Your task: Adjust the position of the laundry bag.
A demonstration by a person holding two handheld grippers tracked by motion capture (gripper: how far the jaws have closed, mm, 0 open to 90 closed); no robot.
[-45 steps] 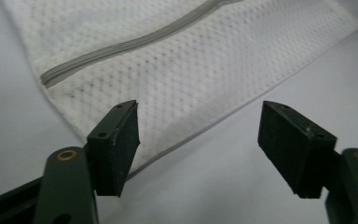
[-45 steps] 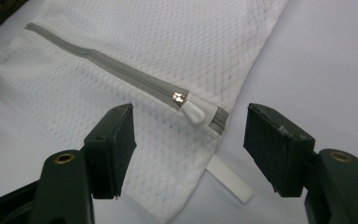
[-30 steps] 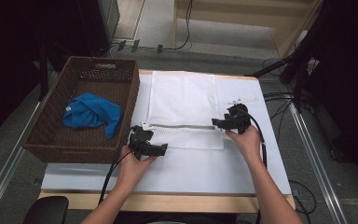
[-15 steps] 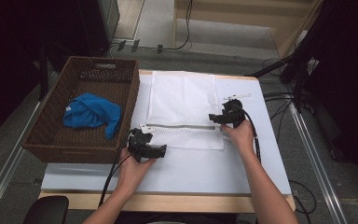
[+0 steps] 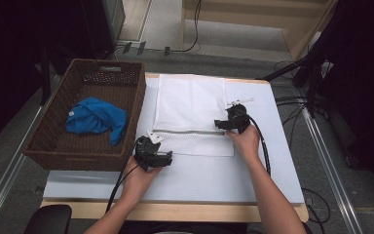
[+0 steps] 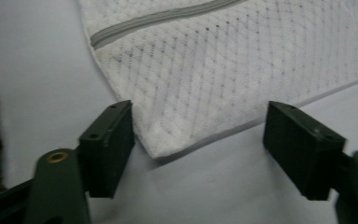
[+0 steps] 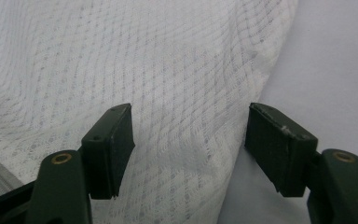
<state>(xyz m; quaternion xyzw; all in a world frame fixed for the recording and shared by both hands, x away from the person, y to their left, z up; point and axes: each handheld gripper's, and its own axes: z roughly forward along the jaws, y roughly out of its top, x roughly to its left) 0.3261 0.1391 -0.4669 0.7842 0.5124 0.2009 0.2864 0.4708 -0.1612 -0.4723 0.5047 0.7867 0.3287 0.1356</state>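
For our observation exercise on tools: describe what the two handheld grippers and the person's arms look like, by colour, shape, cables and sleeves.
Both the left gripper and the right gripper are compact black devices. In the gripper views, each has two blocky dark jaws on arms with brass-coloured rivets. A black cable trails from each. The left gripper carries a pale three-cornered plate. The forearms are bare, with no sleeves visible.

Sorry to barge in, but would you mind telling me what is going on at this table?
A person holds a gripper in each hand over a white mesh laundry bag lying flat on the table. The left gripper has just been closing around the bag's near corner, its pads not yet pressing. The right gripper hangs open over the bag's right edge. A blue cloth lies in the wicker basket at the left.
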